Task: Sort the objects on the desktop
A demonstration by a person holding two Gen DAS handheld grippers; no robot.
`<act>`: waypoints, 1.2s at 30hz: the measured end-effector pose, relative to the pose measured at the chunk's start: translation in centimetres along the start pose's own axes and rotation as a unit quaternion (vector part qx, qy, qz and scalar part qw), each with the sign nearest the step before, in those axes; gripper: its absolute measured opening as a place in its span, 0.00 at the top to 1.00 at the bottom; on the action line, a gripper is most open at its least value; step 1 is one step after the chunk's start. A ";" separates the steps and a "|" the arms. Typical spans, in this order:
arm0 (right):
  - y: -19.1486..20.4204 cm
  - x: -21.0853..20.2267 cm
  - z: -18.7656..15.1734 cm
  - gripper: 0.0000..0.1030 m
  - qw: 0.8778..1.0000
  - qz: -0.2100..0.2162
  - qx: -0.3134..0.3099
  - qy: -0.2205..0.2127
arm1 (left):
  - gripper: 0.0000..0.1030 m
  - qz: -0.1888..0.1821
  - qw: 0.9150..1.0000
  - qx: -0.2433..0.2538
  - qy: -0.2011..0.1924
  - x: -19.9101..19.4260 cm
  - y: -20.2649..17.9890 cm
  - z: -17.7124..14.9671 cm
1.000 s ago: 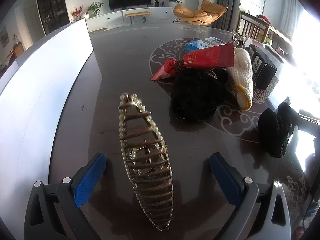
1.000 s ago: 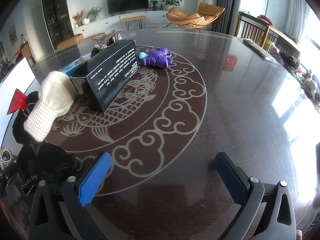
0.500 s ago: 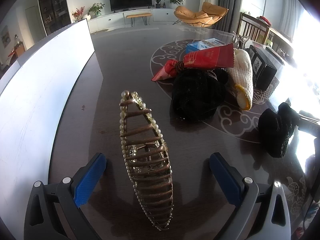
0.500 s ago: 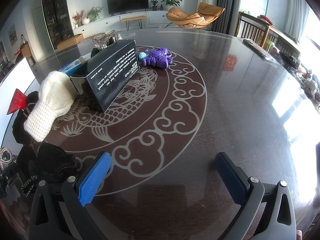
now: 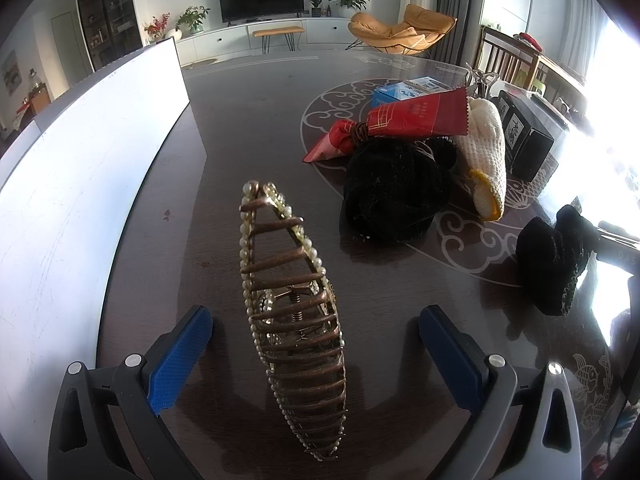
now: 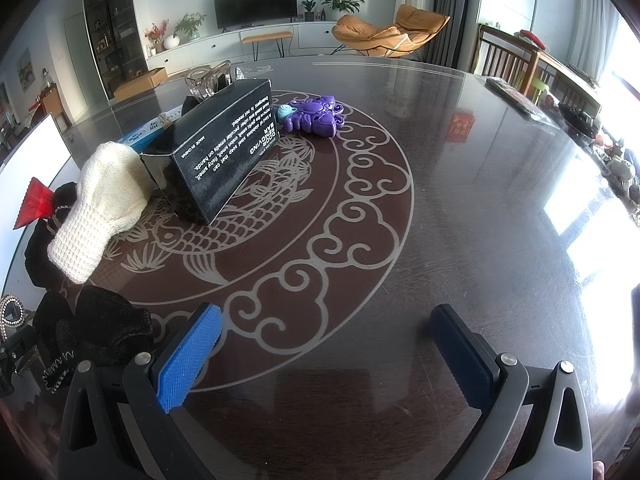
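Nothing moved; one hair claw (image 5: 292, 304) between wide left hand-held gripper (image 5: 316, 346); right hand-held gripper (image 6: 326, 350) wide

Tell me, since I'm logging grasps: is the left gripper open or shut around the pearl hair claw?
Open. The left gripper straddles the pearl hair claw, both blue pads clear of it, with dark table visible between.

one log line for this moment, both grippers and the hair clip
left gripper: open, straddling pearl hair clip, no contact seen | right gripper: open, holding nothing, over table | phase: pre-grasp
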State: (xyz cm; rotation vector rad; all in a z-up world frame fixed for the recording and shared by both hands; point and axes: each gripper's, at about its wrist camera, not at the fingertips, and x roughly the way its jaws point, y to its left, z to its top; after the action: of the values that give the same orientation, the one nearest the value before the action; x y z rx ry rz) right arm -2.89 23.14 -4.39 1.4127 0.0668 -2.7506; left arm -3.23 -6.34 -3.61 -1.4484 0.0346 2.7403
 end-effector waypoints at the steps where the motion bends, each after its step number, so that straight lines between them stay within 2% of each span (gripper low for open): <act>1: 0.0 0.0 0.0 0.00 1.000 0.000 0.000 0.000 | 0.00 0.000 1.000 0.000 0.000 0.0 0.0 0.0; 29: 0.0 0.0 0.0 0.00 1.000 -0.001 -0.002 0.005 | 0.00 0.001 1.000 -0.002 0.000 0.2 0.0 -0.1; 32: -0.4 -0.1 0.9 0.00 0.998 0.039 -0.022 0.043 | 0.00 0.001 1.000 -0.002 0.000 0.2 -0.1 -0.1; 34: -1.1 -2.1 0.5 0.00 0.997 0.081 -0.009 0.007 | 0.00 0.001 1.000 -0.002 0.000 0.2 -0.1 -0.1; 36: -0.7 -4.3 -0.2 0.00 0.993 0.106 -0.035 -0.028 | 0.00 0.001 1.000 -0.002 0.000 0.2 -0.1 -0.2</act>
State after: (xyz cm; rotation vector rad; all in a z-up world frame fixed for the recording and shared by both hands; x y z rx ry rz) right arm -0.30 23.91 -1.03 1.2468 0.0083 -2.5856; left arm -3.24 -6.25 -3.89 -1.4486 0.0296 2.7437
